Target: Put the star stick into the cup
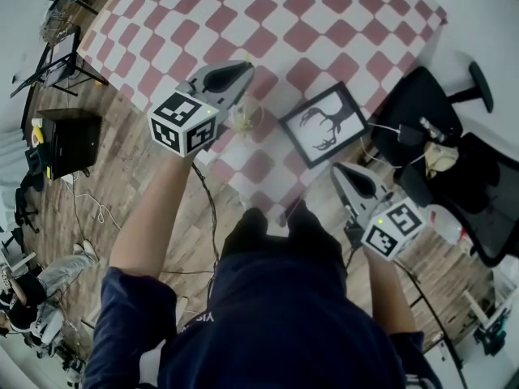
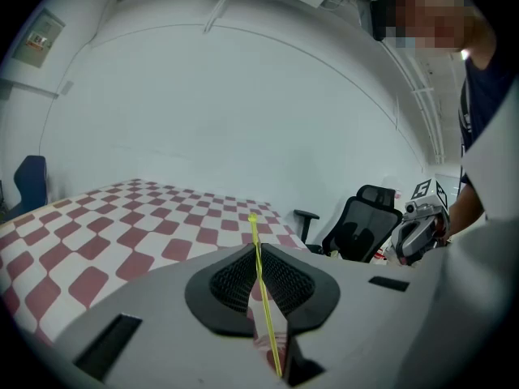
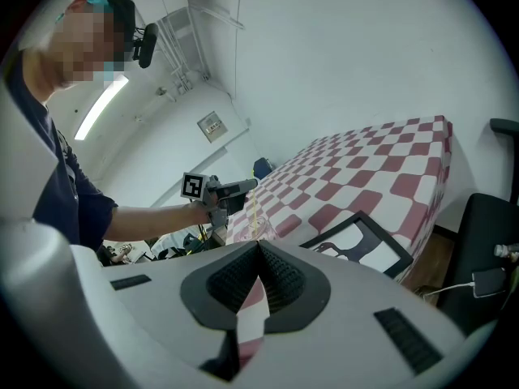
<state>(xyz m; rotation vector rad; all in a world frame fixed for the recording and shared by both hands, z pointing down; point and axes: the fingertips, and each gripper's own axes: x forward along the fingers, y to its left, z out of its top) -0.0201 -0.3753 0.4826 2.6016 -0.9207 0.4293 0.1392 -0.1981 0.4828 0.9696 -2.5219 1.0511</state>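
Currently, your left tongs are clamped on the thin yellow star stick, holding it upright above the clear cup on the checked counter so it can drop in, while your right tongs rest closed, empty, well aside.

Before you, the counter wears a red-and-white checked cloth, and a black-framed antler picture lies flat near its closest corner. To your right stands a black office chair. To your left, a black box sits on the wooden floor.
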